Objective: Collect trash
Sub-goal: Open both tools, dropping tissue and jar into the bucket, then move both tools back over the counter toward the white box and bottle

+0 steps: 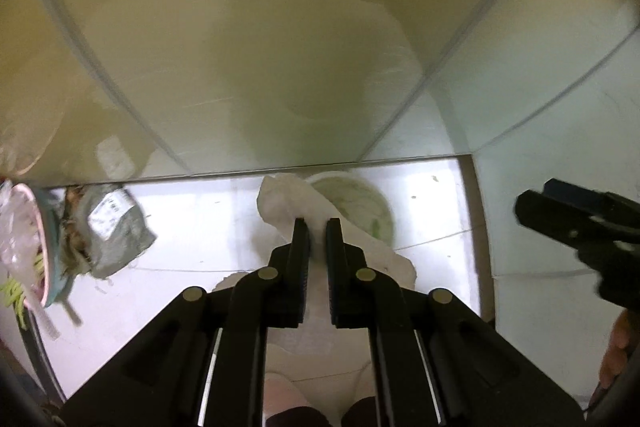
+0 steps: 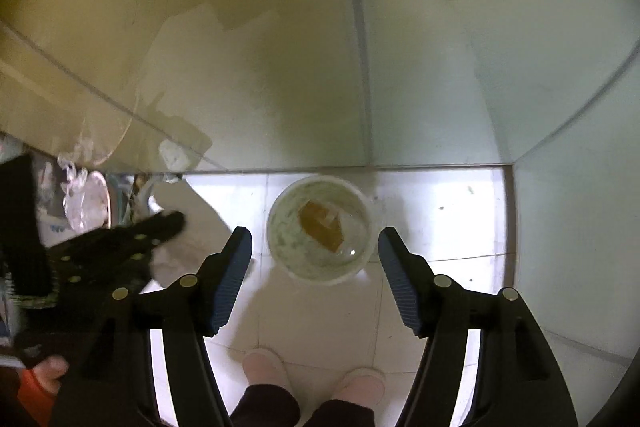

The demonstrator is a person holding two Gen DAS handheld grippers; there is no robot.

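A soft crumpled white tissue (image 1: 288, 203) is pinched by the left gripper (image 1: 318, 227) beside the light, crushable round white plastic cup (image 2: 320, 229), best taken across its rim by the spread right gripper (image 2: 316, 239).

— What's underfoot?
— A white tiled floor (image 2: 440, 239), glossy, with thin grout lines and a few dark specks (image 2: 442, 207) towards the right.
— And behind it?
— A pale, shiny tiled wall (image 2: 260, 47) with a vertical seam (image 2: 358, 27). A side wall (image 2: 580, 227) meets it on the right.
— Any feet?
— Two pink slippers (image 2: 266, 367), under dark trouser legs (image 2: 264, 409).
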